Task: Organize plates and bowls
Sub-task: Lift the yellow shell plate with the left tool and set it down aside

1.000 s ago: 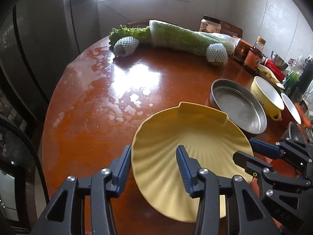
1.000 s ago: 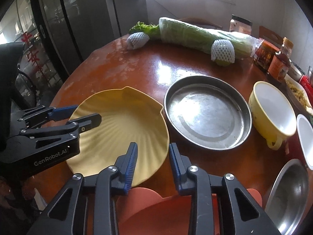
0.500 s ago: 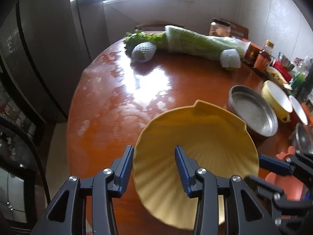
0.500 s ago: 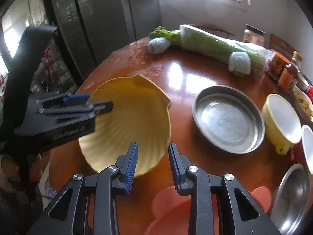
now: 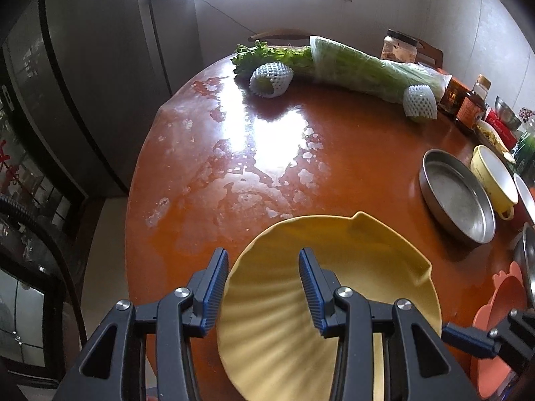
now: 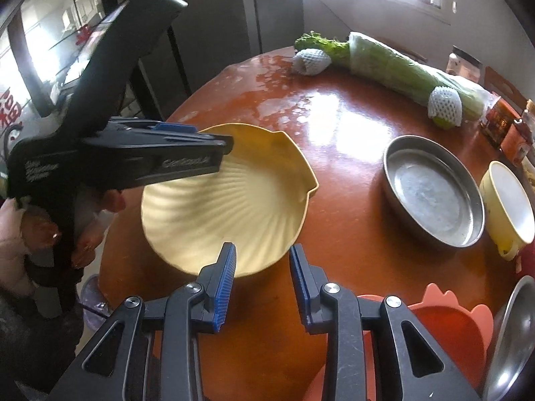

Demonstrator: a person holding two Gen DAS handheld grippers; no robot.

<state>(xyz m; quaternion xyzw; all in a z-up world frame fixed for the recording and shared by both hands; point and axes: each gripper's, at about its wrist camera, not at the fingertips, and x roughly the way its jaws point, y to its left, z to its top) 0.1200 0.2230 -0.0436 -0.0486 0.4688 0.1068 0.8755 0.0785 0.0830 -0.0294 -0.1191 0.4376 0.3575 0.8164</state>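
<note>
A yellow shell-shaped plate [image 5: 334,284] is held tilted above the red-brown round table [image 5: 267,153]. My left gripper [image 5: 264,287] is shut on the plate's near rim; from the right wrist view its fingers [image 6: 187,160] clamp the plate [image 6: 234,200] at the left edge. My right gripper [image 6: 262,277] is open and empty, just in front of the plate's near edge. A round steel pan [image 6: 431,190] and a yellow bowl [image 6: 511,204] sit on the table to the right. An orange plate [image 6: 444,337] lies at the near right.
Bagged celery [image 5: 364,67] and two foam-netted fruits [image 5: 271,78] lie at the table's far side. Jars and sauce bottles [image 5: 471,107] stand at the far right. A steel bowl [image 6: 511,330] sits at the near right edge. A dark fridge [image 5: 83,67] stands left.
My left gripper has lifted the yellow plate off the table and carried it leftward and up, tilting it. My right gripper has drawn back a little and stays open.
</note>
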